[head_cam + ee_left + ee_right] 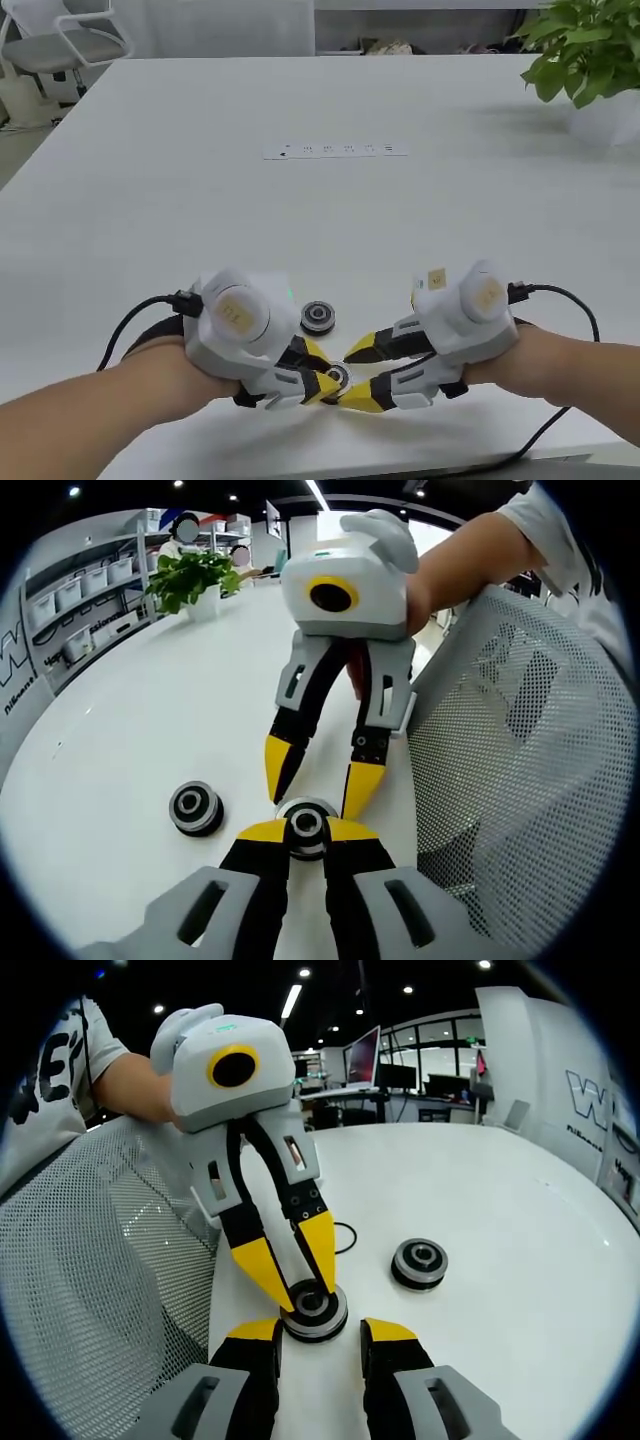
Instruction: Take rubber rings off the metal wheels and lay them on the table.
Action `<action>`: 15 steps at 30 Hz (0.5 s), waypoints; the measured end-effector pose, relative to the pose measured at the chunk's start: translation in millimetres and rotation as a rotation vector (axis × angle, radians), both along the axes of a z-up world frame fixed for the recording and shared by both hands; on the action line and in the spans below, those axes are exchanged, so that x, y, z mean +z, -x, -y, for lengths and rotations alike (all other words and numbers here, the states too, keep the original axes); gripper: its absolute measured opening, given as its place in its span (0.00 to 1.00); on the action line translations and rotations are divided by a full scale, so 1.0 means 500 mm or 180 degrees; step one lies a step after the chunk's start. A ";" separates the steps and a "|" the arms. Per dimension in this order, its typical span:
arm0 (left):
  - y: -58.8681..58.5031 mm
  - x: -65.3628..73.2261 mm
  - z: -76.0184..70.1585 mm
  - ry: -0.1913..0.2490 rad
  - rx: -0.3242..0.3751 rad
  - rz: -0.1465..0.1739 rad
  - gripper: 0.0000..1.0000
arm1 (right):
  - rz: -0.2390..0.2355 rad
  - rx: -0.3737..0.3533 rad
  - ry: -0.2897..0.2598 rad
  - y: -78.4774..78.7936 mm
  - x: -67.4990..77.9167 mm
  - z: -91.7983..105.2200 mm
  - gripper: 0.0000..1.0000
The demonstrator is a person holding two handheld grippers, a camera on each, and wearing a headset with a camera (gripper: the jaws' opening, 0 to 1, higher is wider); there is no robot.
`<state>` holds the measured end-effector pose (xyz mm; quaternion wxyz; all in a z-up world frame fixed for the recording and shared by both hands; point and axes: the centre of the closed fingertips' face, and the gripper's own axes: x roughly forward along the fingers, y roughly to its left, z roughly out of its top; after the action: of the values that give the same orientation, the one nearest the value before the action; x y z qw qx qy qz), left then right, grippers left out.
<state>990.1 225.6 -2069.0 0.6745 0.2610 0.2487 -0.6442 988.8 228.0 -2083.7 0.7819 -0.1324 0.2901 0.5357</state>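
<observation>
White table [400, 220], matte and broad, work gathered at its near edge. Over that edge, left gripper [305, 832] pinched on one metal wheel [315, 1312], tips pressed to opposite sides, the wheel low at the table surface; cannot tell whether lifted or resting. Opposite, right gripper [322, 1332] spread, tips straddling the same wheel, apparently not yet gripping it. Just beside, second wheel [318, 316] lying flat, untouched. Dark rubber ring [196, 827] apparently in place round each wheel, so judged at the outset of the first removal: two rings to pull off and lay down. Unclear whether the left tips bite the ring or the metal rim. Held wheel mostly covered by tips in the head view. Ring edges too small to separate from the hubs.
</observation>
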 end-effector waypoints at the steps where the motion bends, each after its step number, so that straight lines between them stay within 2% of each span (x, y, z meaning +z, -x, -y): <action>1: 0.000 0.000 0.000 0.0000 0.0003 -0.0002 0.08 | 0.0004 0.0001 0.0004 0.000 0.000 0.000 0.29; 8: 0.000 0.000 0.000 0.0000 0.0013 -0.0008 0.08 | -0.0008 -0.0007 0.0007 0.002 0.000 0.000 0.28; 15: 0.000 0.000 0.000 -0.0009 0.0028 -0.0006 0.08 | -0.0024 0.0054 0.0106 0.010 -0.006 -0.001 0.22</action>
<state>990.3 225.8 -2069.0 0.6768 0.2603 0.2514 -0.6411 983.7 228.4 -2086.6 0.7739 -0.1458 0.3009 0.5378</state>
